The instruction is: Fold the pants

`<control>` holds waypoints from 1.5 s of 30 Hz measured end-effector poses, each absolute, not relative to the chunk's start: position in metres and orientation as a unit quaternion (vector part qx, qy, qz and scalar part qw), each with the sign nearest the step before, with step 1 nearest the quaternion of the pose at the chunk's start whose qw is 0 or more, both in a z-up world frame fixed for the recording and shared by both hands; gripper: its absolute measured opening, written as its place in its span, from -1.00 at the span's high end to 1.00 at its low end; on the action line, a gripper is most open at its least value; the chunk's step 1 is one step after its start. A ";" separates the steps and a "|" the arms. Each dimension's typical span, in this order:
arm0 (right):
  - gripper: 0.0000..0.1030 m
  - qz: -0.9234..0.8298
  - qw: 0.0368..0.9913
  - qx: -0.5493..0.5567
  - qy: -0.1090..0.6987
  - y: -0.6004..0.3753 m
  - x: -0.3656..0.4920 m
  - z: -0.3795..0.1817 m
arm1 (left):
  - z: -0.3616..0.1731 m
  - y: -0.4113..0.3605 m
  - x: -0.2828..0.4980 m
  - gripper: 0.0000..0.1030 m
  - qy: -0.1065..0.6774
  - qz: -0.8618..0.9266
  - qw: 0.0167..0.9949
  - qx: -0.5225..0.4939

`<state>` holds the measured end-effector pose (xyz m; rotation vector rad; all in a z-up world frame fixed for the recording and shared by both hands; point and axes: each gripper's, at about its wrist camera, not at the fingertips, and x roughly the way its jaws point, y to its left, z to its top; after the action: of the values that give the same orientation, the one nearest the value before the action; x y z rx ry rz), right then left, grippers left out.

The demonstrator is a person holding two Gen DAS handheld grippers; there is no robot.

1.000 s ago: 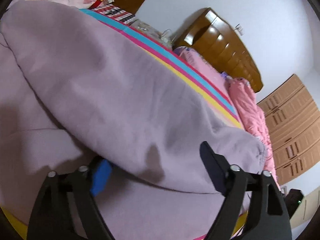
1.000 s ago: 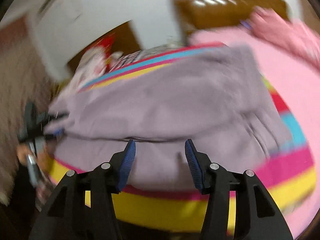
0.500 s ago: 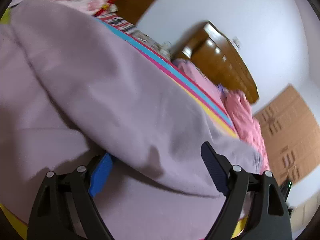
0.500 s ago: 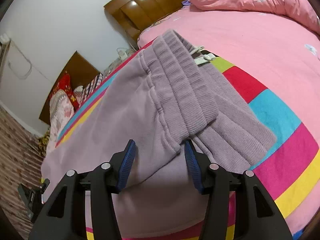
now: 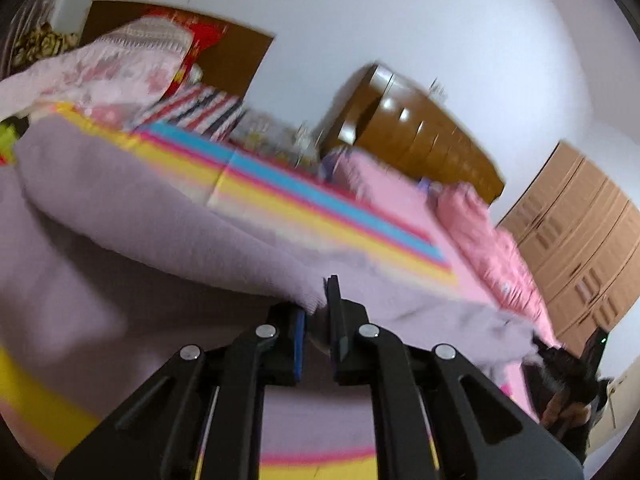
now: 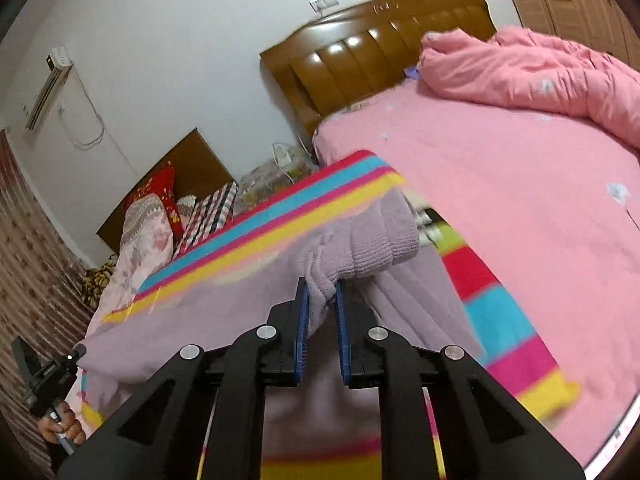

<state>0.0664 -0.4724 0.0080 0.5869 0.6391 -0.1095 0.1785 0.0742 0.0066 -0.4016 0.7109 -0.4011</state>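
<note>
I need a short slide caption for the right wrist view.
Right tongs shut on the ribbed waistband of lilac pants, lifted over a striped blanket.

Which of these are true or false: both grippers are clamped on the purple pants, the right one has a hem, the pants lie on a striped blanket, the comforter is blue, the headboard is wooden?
1. Both the left gripper and right gripper are clamped on the purple pants. True.
2. The right gripper holds a leg hem. False: it grips by the ribbed waistband.
3. The pants lie on a striped blanket. True.
4. The bunched comforter is blue. False: pink.
5. The headboard is wooden. True.
</note>
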 end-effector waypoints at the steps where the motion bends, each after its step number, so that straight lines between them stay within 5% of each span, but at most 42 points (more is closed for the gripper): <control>1: 0.75 -0.061 0.896 0.286 0.335 -0.473 0.060 -0.012 | -0.006 0.074 0.174 0.81 0.363 -0.189 0.891 -0.194; 5: 0.75 -0.072 0.869 0.328 0.363 -0.482 0.055 -0.067 | -0.076 0.068 0.166 0.82 0.436 -0.153 0.870 -0.171; 14: 0.75 -0.061 0.905 0.267 0.326 -0.467 0.063 -0.032 | -0.051 0.063 0.154 0.80 0.380 -0.147 0.902 -0.142; 25: 0.80 -0.082 0.887 0.286 0.353 -0.475 0.064 -0.065 | -0.079 0.059 0.161 0.67 0.403 -0.150 0.892 -0.139; 27: 0.80 -0.084 0.886 0.291 0.350 -0.476 0.063 -0.066 | -0.077 0.063 0.163 0.58 0.408 -0.158 0.885 -0.160; 31: 0.80 -0.088 0.887 0.291 0.347 -0.474 0.062 -0.067 | -0.070 0.076 0.162 -0.24 0.403 -0.148 0.886 -0.178; 32: 0.80 -0.089 0.888 0.288 0.347 -0.474 0.062 -0.066 | -0.065 0.081 0.164 -0.26 0.395 -0.135 0.891 -0.179; 45: 0.82 -0.105 0.888 0.278 0.351 -0.469 0.063 -0.066 | -0.084 0.170 0.220 -0.14 0.362 -0.174 0.831 -0.386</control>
<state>0.0630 -0.4688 -0.0664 0.5786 0.7287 -0.2179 0.2204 0.1704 -0.0837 -0.8183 0.7671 -0.3695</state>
